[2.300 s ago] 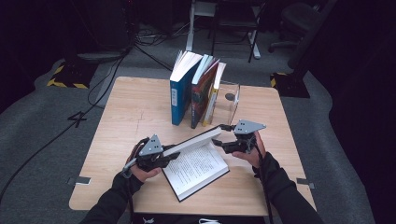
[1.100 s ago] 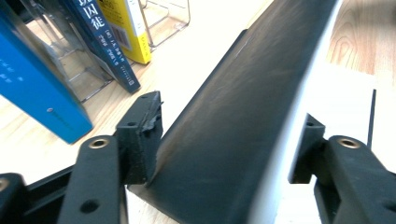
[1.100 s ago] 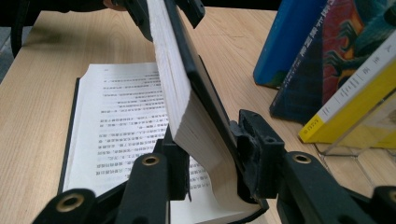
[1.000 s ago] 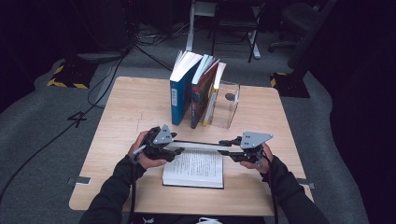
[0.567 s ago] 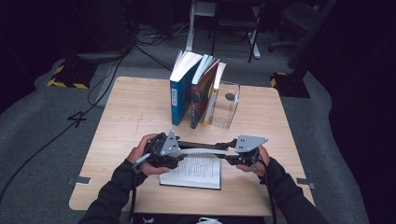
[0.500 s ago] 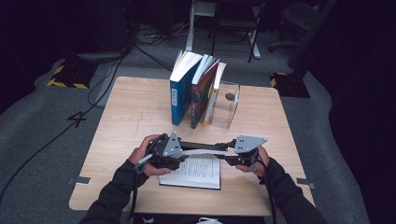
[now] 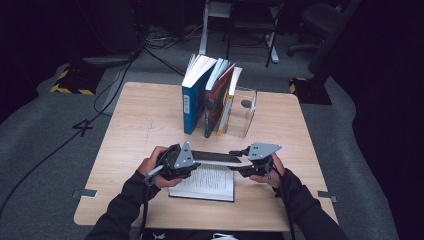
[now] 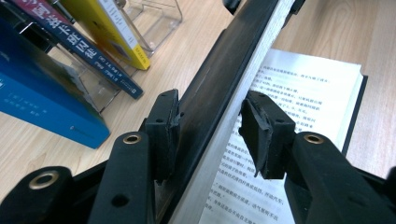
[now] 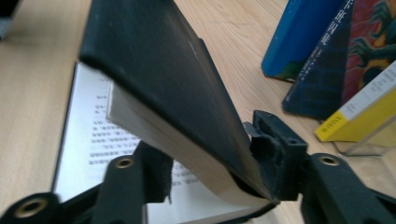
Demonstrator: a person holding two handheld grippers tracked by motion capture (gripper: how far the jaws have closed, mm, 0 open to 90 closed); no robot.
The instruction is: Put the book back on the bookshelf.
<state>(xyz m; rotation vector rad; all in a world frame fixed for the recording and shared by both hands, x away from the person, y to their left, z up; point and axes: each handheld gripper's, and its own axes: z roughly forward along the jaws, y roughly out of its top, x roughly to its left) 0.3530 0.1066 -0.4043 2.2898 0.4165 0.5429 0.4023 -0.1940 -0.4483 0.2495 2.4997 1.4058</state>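
Observation:
A black-covered book lies open near the table's front edge, its printed page [image 7: 205, 184] facing up. The book's other half [image 7: 216, 158] is raised above that page, cover upward. My left gripper [image 7: 192, 161] holds the left end of this raised half. In the left gripper view the gripper [image 8: 210, 126] has one pad on the black cover [image 8: 210, 88] and the other at the page edges. My right gripper [image 7: 238, 165] holds the right end. In the right gripper view the gripper [image 9: 212, 154] has its jaws either side of the cover [image 9: 159, 65] and the page block.
Behind the open book, several books lean in a row: a blue book [image 7: 191, 100], a dark book [image 7: 215, 102] and a yellow one [image 7: 226, 107]. They rest against a clear stand [image 7: 243, 112]. Bare table [image 7: 140, 125] lies to the left and right.
The book turned from a diagonal lie to square with the table's front edge. The raised half has come lower, and both hands moved closer together.

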